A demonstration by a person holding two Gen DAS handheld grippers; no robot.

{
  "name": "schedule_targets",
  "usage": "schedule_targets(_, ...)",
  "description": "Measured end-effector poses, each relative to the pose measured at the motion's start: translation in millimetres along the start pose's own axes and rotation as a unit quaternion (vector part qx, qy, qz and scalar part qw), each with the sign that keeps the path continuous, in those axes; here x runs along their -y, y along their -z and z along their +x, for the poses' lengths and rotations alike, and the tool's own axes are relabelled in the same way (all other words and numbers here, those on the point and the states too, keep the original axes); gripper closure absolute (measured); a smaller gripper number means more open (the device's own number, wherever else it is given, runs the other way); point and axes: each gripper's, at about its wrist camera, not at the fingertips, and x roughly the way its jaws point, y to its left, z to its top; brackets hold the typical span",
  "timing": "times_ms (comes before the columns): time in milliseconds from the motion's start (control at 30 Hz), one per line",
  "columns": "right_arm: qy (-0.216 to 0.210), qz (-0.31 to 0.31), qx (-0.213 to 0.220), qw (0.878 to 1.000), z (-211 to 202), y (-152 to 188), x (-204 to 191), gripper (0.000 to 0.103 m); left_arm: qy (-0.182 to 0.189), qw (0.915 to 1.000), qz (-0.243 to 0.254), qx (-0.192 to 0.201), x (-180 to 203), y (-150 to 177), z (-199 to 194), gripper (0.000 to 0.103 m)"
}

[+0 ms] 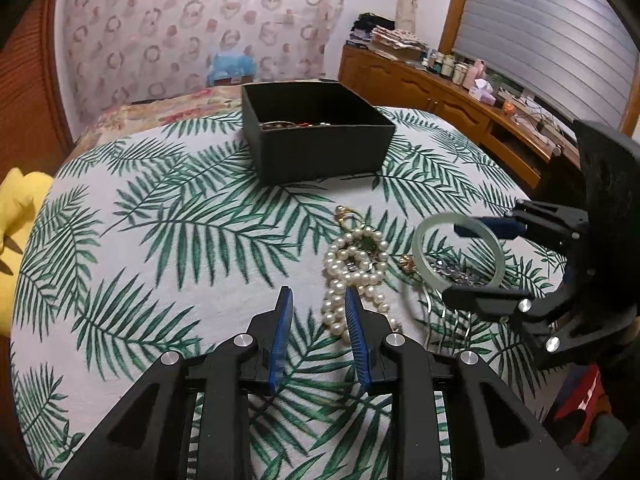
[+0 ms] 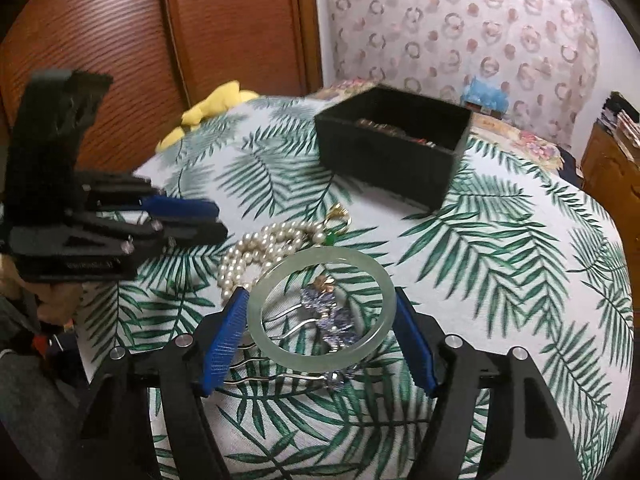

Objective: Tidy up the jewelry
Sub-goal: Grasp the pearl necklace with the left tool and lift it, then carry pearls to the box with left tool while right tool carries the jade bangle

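Note:
On the palm-leaf cloth [image 1: 160, 240] lies a heap of jewelry: a pearl necklace [image 1: 352, 264] [image 2: 248, 256], a gold pendant with a green stone [image 2: 338, 216] and a silver hair comb with purple flowers [image 2: 332, 320]. My right gripper [image 2: 320, 294] [image 1: 454, 262] is shut on a pale green jade bangle [image 2: 320, 360] [image 1: 456, 248], one pad against each outer side. My left gripper [image 1: 316, 294] [image 2: 220, 219] is open a little with nothing between its pads; the pearls lie just beyond its right fingertip. A black box [image 1: 320, 152] [image 2: 384, 160] with several pieces inside stands farther back.
A yellow soft toy [image 2: 208, 108] [image 1: 20, 208] lies at the cloth's left edge. A wooden dresser [image 1: 440, 92] crowded with small items runs along the right under a shuttered window. Brown wardrobe doors [image 2: 200, 20] stand behind. The cloth drops away at its rounded edges.

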Motion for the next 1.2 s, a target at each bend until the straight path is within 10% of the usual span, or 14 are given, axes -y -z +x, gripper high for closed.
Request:
schedule_targets(633, 0.017, 0.025, 0.015, 0.999, -12, 11, 14, 0.03, 0.009, 0.9993, 0.027, -0.025, 7, -11, 26, 0.078)
schedule_targets(733, 0.015, 0.026, 0.015, 0.999, -12, 11, 14, 0.03, 0.021, 0.9991, 0.027, -0.024, 8, -11, 27, 0.095)
schedule_targets(1200, 0.022, 0.013, 0.032, 0.999, -21, -8, 15, 0.03, 0.015, 0.9961, 0.036, 0.079, 18, -48, -47, 0.096)
